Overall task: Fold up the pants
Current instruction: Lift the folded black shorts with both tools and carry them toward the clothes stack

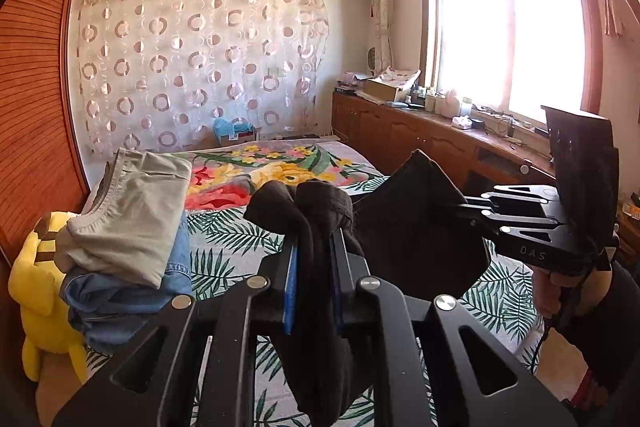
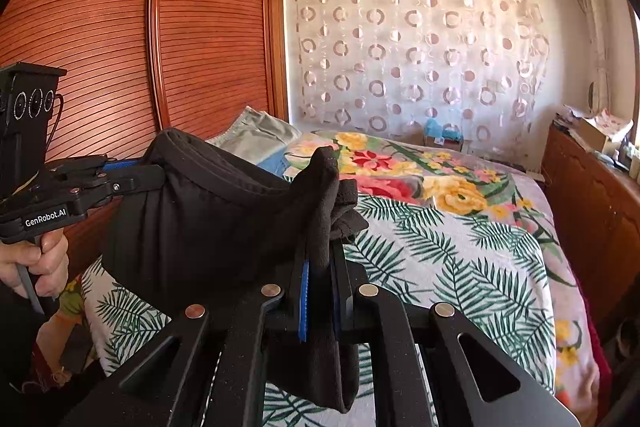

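Observation:
Black pants (image 1: pixel 416 227) hang in the air above the bed, held between both grippers. My left gripper (image 1: pixel 316 247) is shut on a bunched part of the waistband, and cloth hangs down between its fingers. My right gripper (image 1: pixel 464 207) comes in from the right and is shut on the other end. In the right wrist view the right gripper (image 2: pixel 322 259) pinches the black pants (image 2: pixel 224 211), and the left gripper (image 2: pixel 154 169) holds the far end at the left.
The bed (image 1: pixel 236 239) has a floral and palm-leaf cover (image 2: pixel 460 247). A stack of folded pants (image 1: pixel 128 219) lies at the left, beside a yellow plush toy (image 1: pixel 40 287). A wooden wardrobe (image 2: pixel 120 47) stands at the left, a wooden cabinet (image 1: pixel 420 131) under the window.

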Available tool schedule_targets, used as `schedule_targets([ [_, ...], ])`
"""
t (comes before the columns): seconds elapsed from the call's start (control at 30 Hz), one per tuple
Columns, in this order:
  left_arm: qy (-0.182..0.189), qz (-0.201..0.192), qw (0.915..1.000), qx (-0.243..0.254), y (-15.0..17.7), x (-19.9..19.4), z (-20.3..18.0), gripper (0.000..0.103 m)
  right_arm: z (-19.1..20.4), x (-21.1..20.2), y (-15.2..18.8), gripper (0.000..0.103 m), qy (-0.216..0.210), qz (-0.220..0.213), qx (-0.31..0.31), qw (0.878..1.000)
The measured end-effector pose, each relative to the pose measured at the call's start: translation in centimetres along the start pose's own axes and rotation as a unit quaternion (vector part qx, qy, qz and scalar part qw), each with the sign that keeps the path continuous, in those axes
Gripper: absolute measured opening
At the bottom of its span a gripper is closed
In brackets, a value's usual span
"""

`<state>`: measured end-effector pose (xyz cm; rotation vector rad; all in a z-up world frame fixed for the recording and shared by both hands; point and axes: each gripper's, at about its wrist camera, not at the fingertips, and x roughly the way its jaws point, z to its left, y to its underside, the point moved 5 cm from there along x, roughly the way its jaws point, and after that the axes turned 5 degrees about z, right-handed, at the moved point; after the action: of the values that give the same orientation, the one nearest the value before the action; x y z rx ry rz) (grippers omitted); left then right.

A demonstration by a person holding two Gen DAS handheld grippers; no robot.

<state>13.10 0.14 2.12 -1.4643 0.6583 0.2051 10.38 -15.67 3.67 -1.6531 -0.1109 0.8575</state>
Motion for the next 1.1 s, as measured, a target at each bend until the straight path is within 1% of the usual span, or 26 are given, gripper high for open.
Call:
schedule_targets([
  [0.3,-0.019,0.001,0.9998,-0.01,-0.4,0.4,2.2,0.015,-0.1,2.4,-1.8,0.008,-0.014,0.0,-0.014,1.0],
  [0.53,-0.039,0.001,0.9992,-0.011,-1.9,1.1,4.4,0.015,-0.5,4.6,-4.3,0.008,-0.029,-0.003,-0.027,0.999],
  [0.63,-0.042,-0.004,0.9991,-0.011,-2.5,1.4,5.0,0.015,-0.9,5.6,-5.3,0.008,-0.033,-0.006,-0.037,0.999],
  [0.83,-0.049,-0.008,0.9986,-0.016,-3.2,2.2,6.8,0.015,-1.3,8.2,-7.2,0.008,-0.034,-0.003,-0.057,0.998],
  [1.1,-0.074,-0.01,0.9968,-0.027,-4.1,2.9,9.8,0.015,-1.6,11.9,-9.3,0.008,-0.04,-0.005,-0.073,0.996],
])
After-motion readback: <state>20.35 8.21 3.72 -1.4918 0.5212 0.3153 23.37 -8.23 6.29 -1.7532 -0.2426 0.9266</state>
